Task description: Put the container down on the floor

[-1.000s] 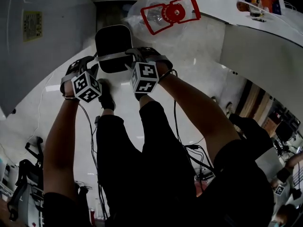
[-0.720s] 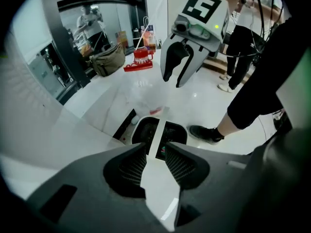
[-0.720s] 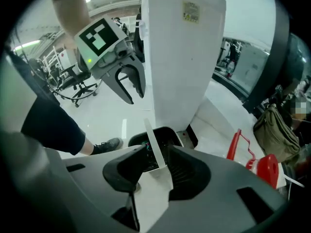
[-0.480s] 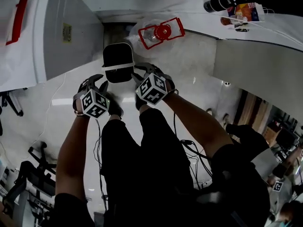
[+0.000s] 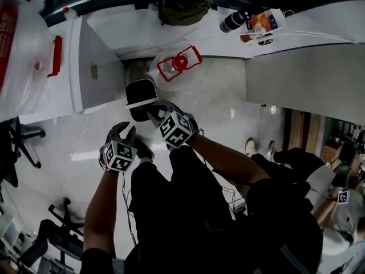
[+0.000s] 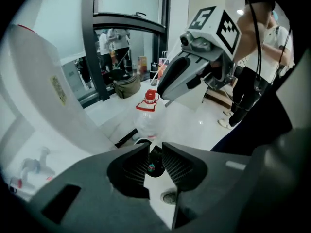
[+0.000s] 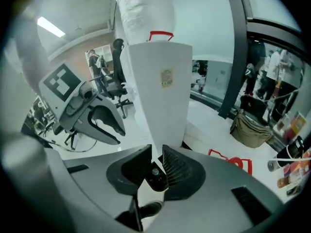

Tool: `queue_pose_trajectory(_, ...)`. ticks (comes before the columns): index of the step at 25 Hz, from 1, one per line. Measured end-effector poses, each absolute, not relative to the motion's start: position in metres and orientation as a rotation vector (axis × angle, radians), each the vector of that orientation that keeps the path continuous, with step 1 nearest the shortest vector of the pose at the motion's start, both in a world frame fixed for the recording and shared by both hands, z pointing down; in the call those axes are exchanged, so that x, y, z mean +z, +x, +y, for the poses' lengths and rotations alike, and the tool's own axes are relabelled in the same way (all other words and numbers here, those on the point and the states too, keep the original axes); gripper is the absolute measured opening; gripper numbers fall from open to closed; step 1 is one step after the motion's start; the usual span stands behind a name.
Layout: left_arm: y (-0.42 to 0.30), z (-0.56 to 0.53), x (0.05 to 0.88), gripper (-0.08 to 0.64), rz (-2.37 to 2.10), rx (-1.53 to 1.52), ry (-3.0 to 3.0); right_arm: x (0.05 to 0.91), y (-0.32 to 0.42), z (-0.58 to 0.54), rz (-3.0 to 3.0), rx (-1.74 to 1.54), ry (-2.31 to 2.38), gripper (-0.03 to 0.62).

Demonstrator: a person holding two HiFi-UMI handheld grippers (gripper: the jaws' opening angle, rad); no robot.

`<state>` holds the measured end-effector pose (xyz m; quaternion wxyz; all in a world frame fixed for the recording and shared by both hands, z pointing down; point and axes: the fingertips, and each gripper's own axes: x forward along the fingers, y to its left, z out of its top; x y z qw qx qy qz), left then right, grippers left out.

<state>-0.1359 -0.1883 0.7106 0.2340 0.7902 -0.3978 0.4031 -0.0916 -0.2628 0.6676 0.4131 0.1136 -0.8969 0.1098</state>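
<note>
The container [image 5: 141, 93], a black bin with a white rim, stands upright on the pale floor beside a white cabinet. My right gripper [image 5: 153, 112] hovers just above its near side. My left gripper [image 5: 126, 132] is lower left, apart from the bin. Both pairs of jaws are closing, and each still has a narrow gap. In the left gripper view the left gripper [image 6: 155, 152] shows only the distant container [image 6: 154, 165] through that gap. The right gripper [image 7: 156, 160] likewise frames the container [image 7: 156, 174] far below. Nothing sits between either pair of pads.
A clear jug with a red cap and handle [image 5: 178, 63] lies on the floor behind the bin. The white cabinet [image 5: 85, 73] stands to the left and a grey partition [image 5: 296, 79] to the right. An olive bag [image 5: 182, 10] and a bottle [image 5: 234, 20] lie further back. People stand at the right.
Both grippers have come off the container's rim and drawn back toward my body, the left one farther. The view has risen, and the container stays on the floor.
</note>
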Motion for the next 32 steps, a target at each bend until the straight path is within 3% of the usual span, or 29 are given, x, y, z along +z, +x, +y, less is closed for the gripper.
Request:
queue_pose_trajectory(10, -0.137, -0.208, 0.583, 0.017, -1.257, 0.823, 2.22, 0.535, -0.096, -0.27, -2.399, 0.394, 0.425, 0.037)
queue_pose_trajectory(24, -0.124, -0.224, 0.426, 0.011, -1.393, 0.408, 2.341, 0.403, -0.074, -0.292, -2.593, 0.384, 0.609, 0.025)
queue_pose_trajectory(32, -0.12, -0.234, 0.358, 0.011, -1.507, 0.322, 2.378, 0.357, -0.064, -0.293, -2.663, 0.39, 0.647, 0.018)
